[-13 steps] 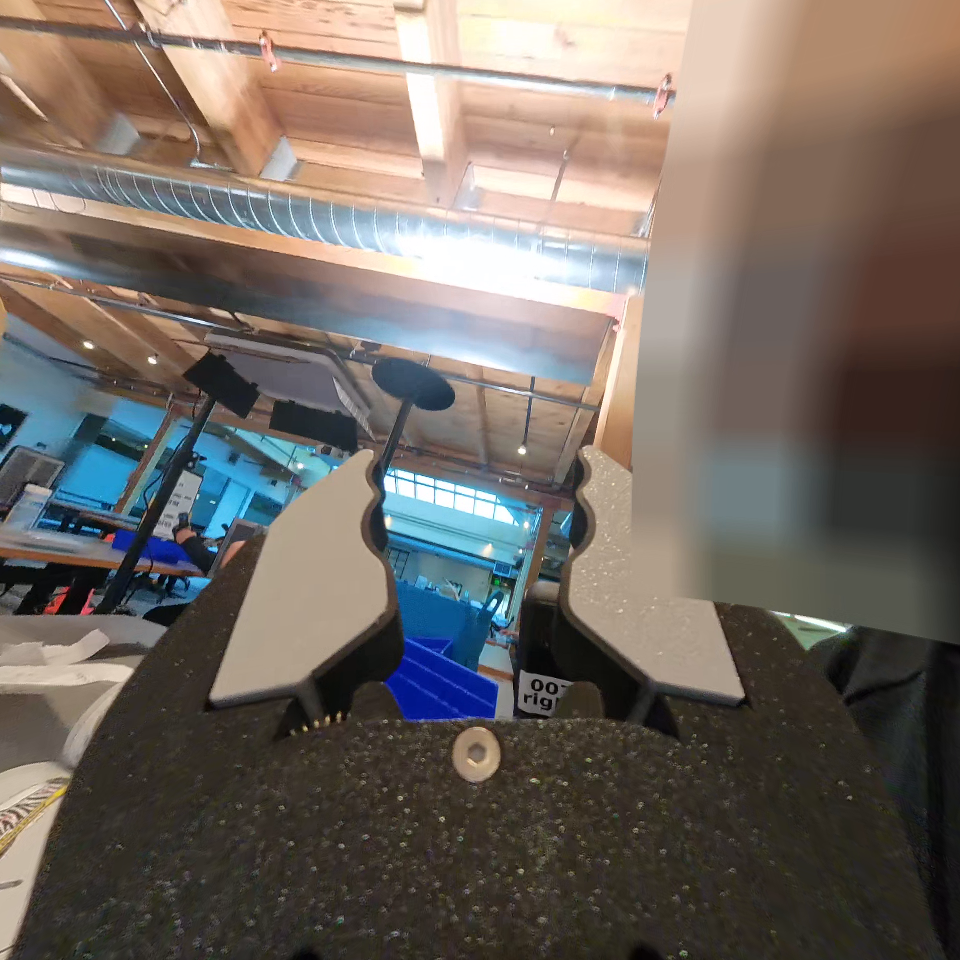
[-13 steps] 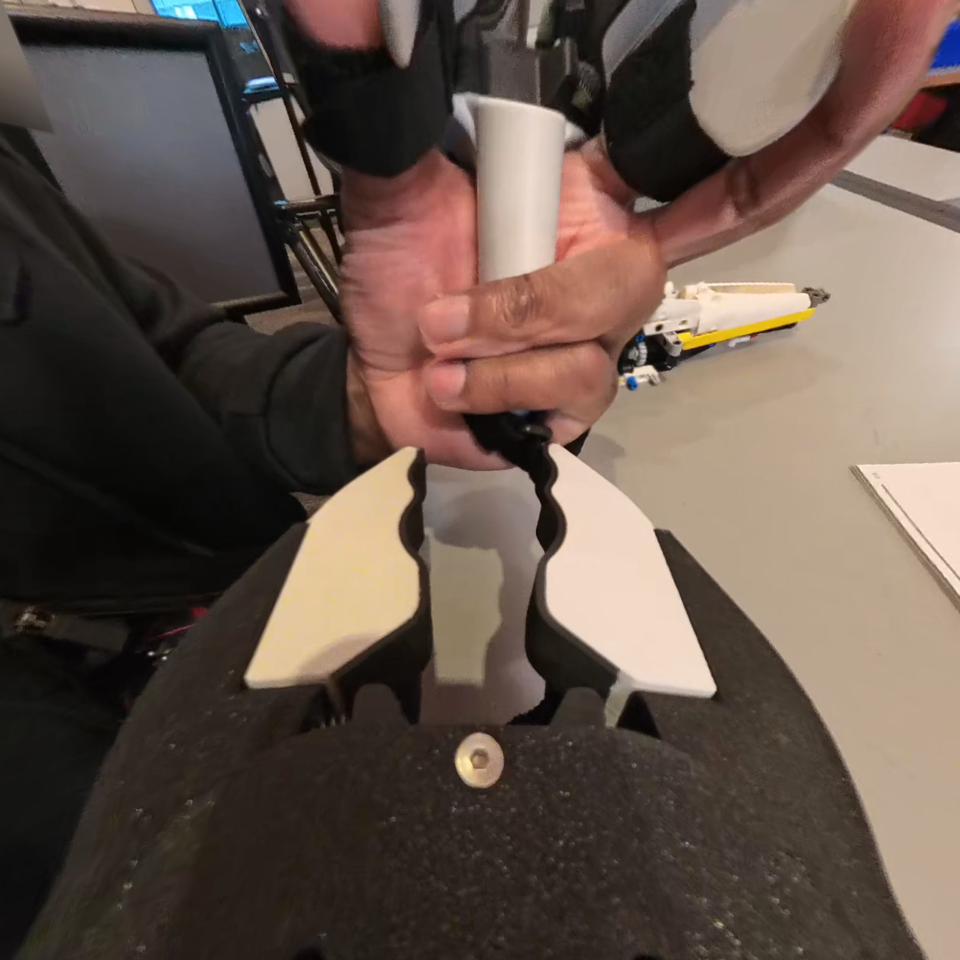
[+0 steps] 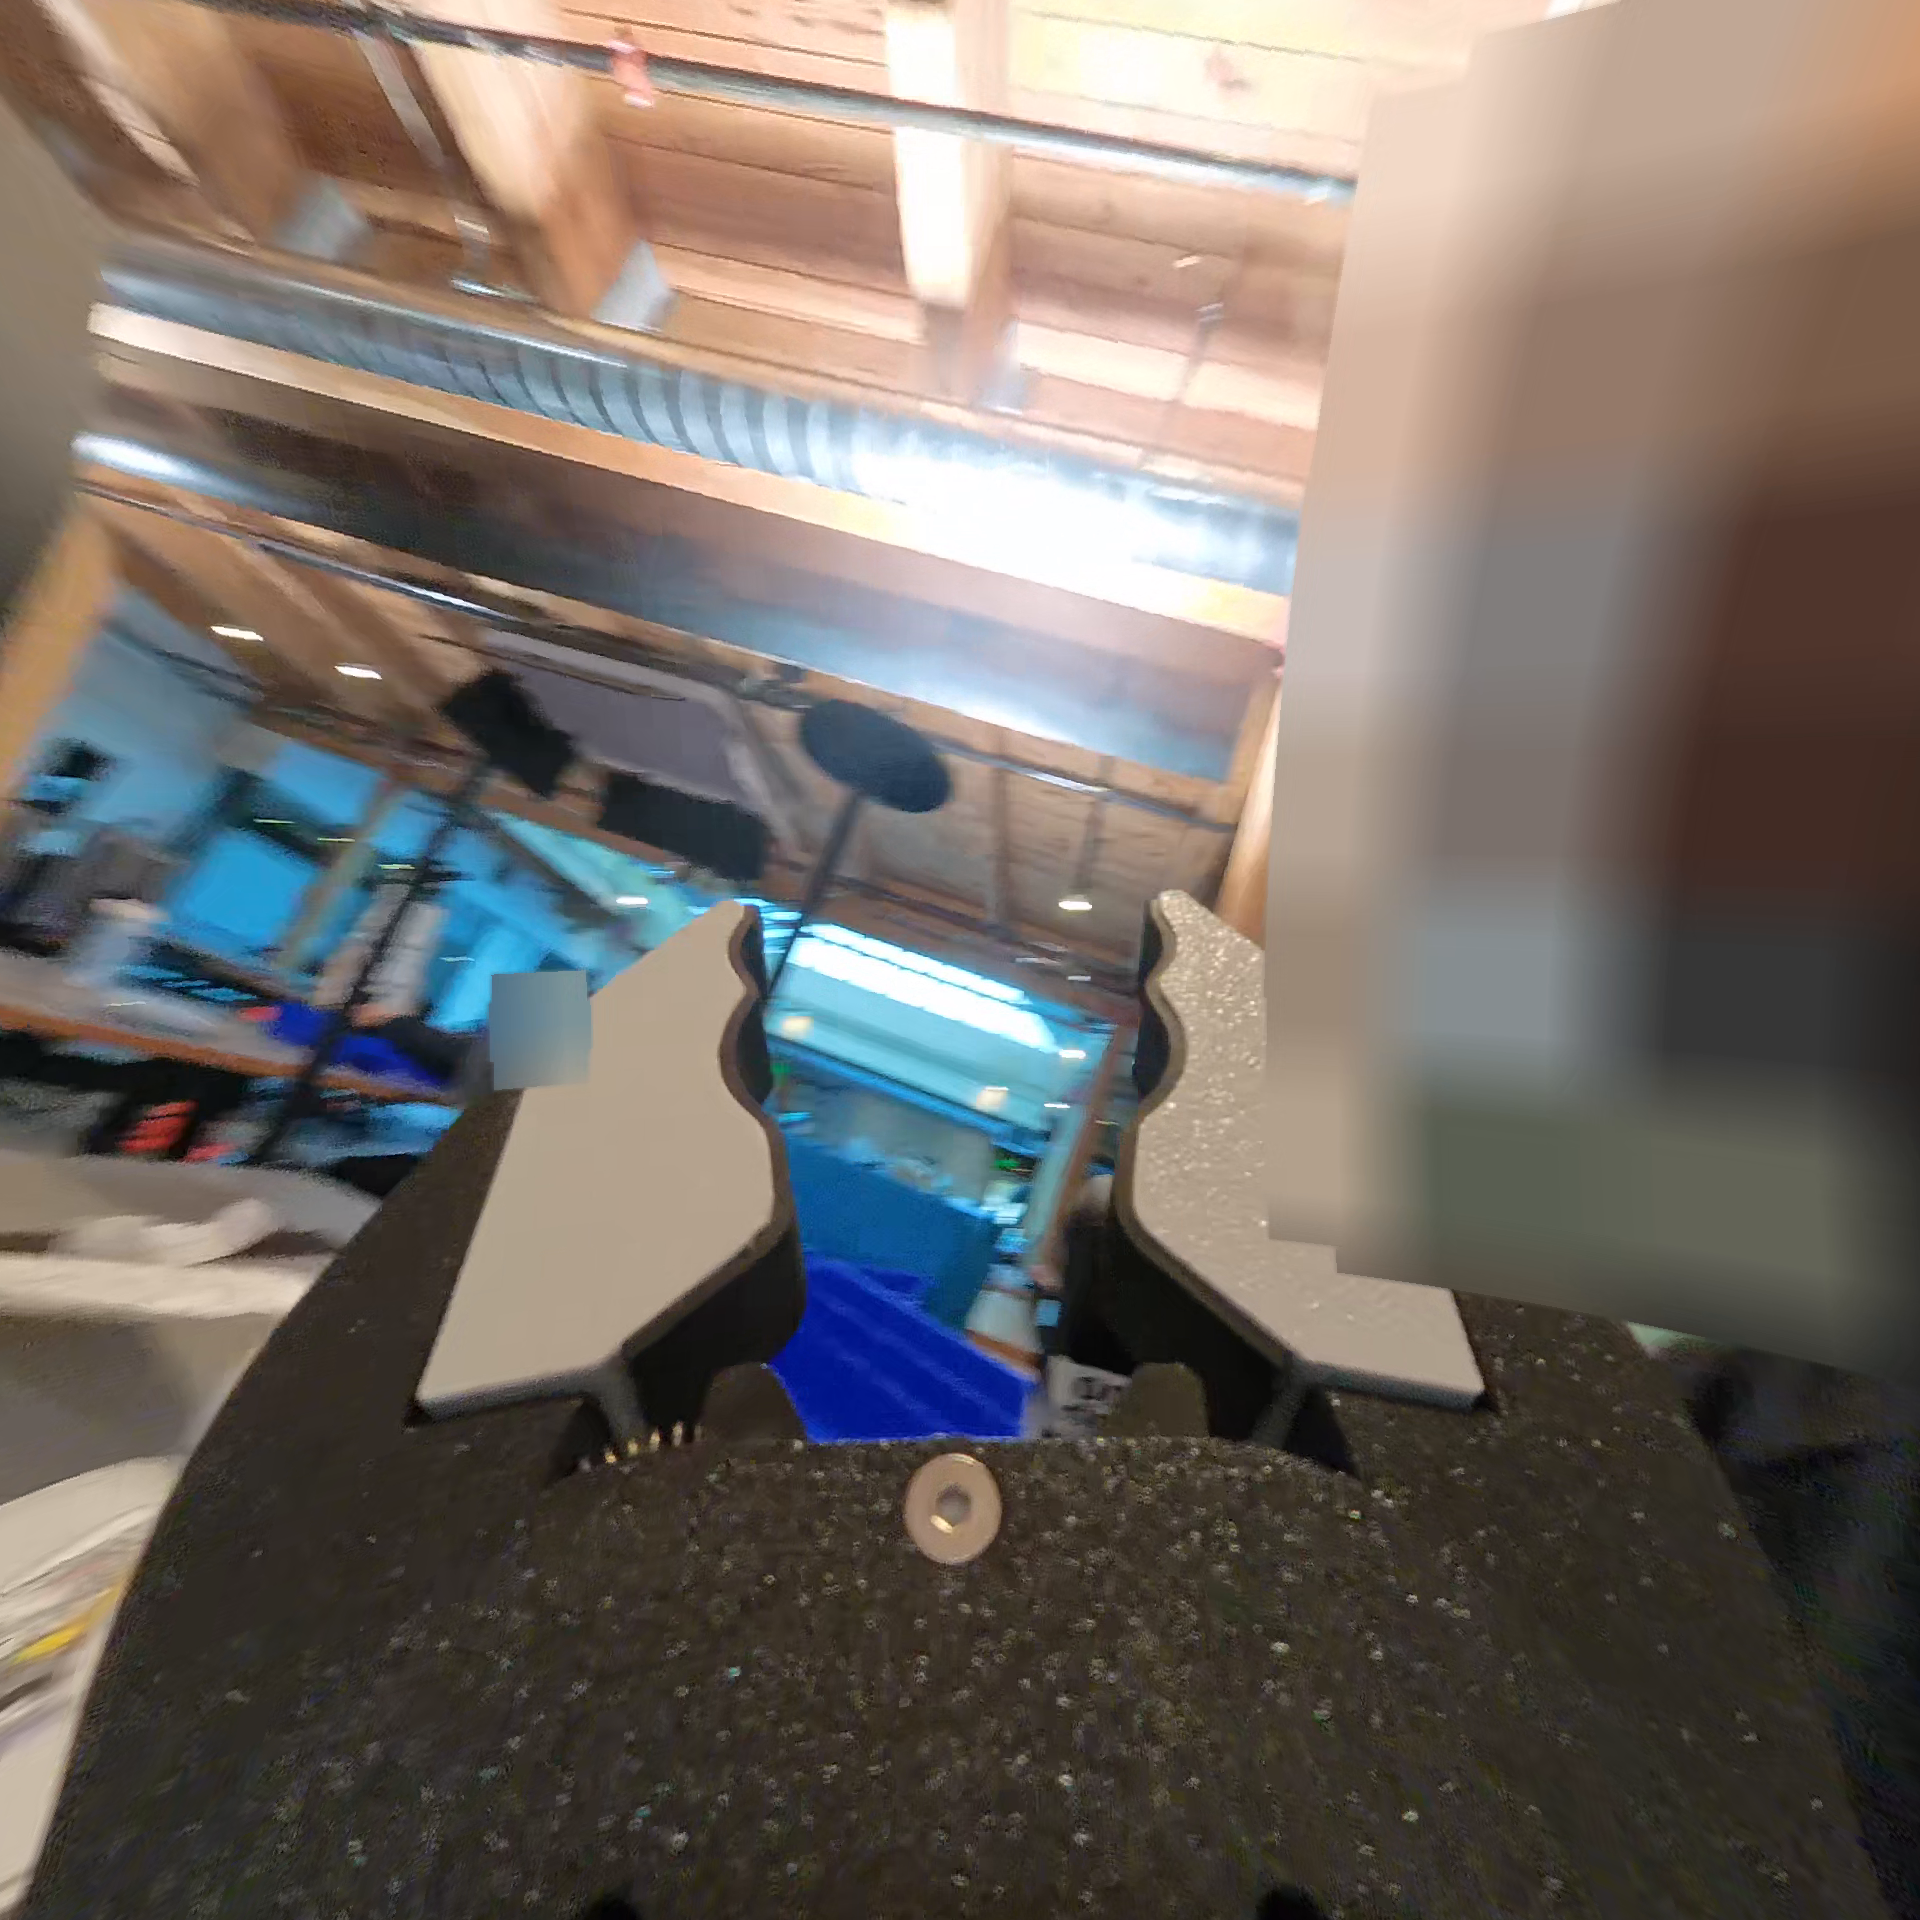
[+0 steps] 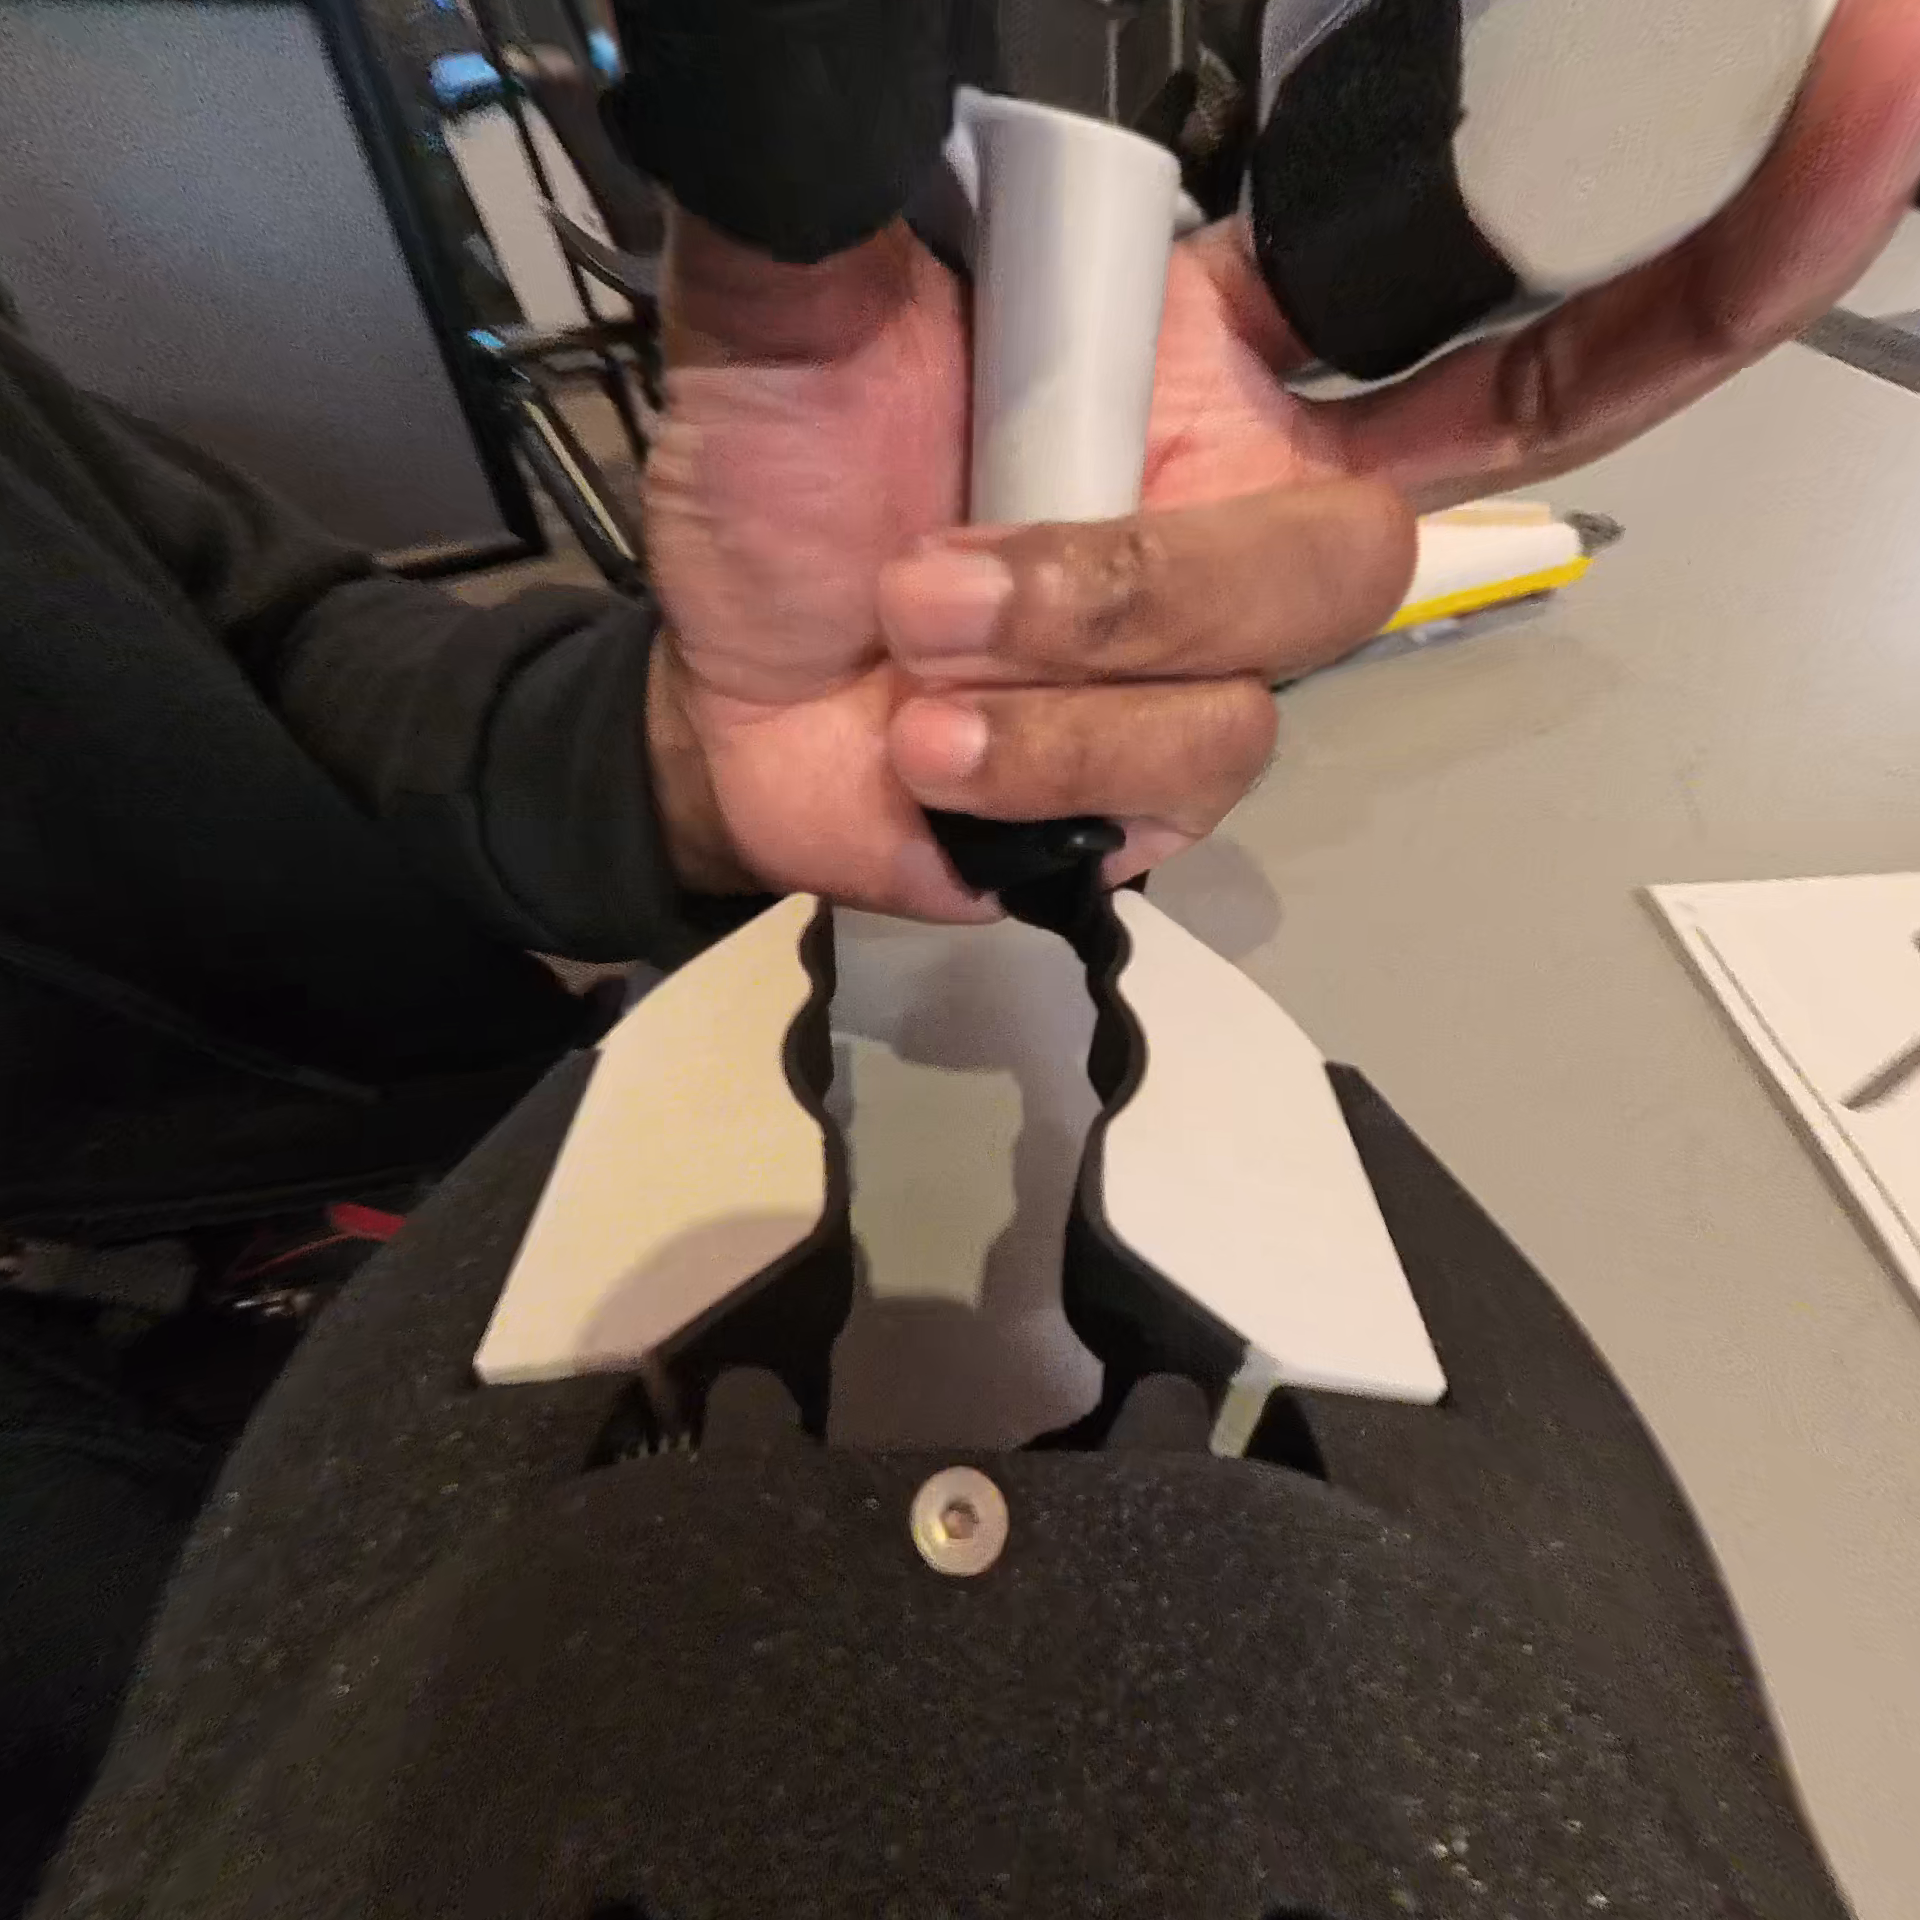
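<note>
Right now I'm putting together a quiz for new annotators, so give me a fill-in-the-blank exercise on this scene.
1. The left hand-held gripper points up toward a ceiling of ____ beams.
2. Nothing lies between the fingers of the right hand-held gripper; its jaws stand ____.
3. Just beyond those fingers, a hand grips a pale grey ____.
4. On the grey table, at the right edge, lies a white ____.

Missing words: wooden; open; cylinder; sheet

Grey table (image 4: 1558, 935), white sheets (image 4: 1818, 997), silver duct (image 3: 727, 405), wooden beams (image 3: 935, 156)
</note>
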A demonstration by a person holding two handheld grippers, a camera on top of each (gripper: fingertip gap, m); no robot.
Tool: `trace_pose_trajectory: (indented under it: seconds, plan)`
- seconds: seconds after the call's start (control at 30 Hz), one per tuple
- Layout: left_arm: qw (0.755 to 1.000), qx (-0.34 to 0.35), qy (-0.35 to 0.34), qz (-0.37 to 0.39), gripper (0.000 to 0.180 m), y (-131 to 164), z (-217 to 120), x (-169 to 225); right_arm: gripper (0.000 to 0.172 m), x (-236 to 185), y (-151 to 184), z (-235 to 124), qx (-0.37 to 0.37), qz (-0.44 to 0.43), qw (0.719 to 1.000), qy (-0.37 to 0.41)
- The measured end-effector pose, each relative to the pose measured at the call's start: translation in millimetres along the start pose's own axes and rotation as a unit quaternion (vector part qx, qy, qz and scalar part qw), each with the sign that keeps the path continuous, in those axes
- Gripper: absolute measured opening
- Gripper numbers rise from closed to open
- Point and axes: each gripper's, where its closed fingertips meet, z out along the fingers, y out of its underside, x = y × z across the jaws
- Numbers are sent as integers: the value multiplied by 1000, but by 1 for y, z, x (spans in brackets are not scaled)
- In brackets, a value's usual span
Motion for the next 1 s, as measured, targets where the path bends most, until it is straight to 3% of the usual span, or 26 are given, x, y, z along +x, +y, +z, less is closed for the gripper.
trace_pose_trajectory:
  seconds: [0.03,0.13,0.23,0.4,0.6,0.7,0.87,1.0]
  plan:
    - [999,0,-42,18,66,2,-2,-15,50,7,4,1,-19,-4,1000,22]
    - [981,-65,-170,64,64,18,-16,-62,47,26,23,-2,-89,-21,993,76]
    - [941,-171,-281,84,65,38,-45,-102,45,33,33,-12,-103,-17,990,90]
    - [888,-243,-375,109,60,39,-88,-135,42,41,42,-21,-122,-16,988,98]
    - [841,-311,-418,145,60,15,-125,-173,42,57,39,-26,-144,-45,981,121]
    - [838,-331,-415,130,60,-2,-130,-178,43,76,33,-30,-160,-68,974,144]
    - [859,-331,-375,110,60,-6,-84,-169,48,125,14,-20,-192,-113,959,175]
    - [860,-354,-347,120,60,13,-46,-197,49,165,8,11,-222,-121,949,187]
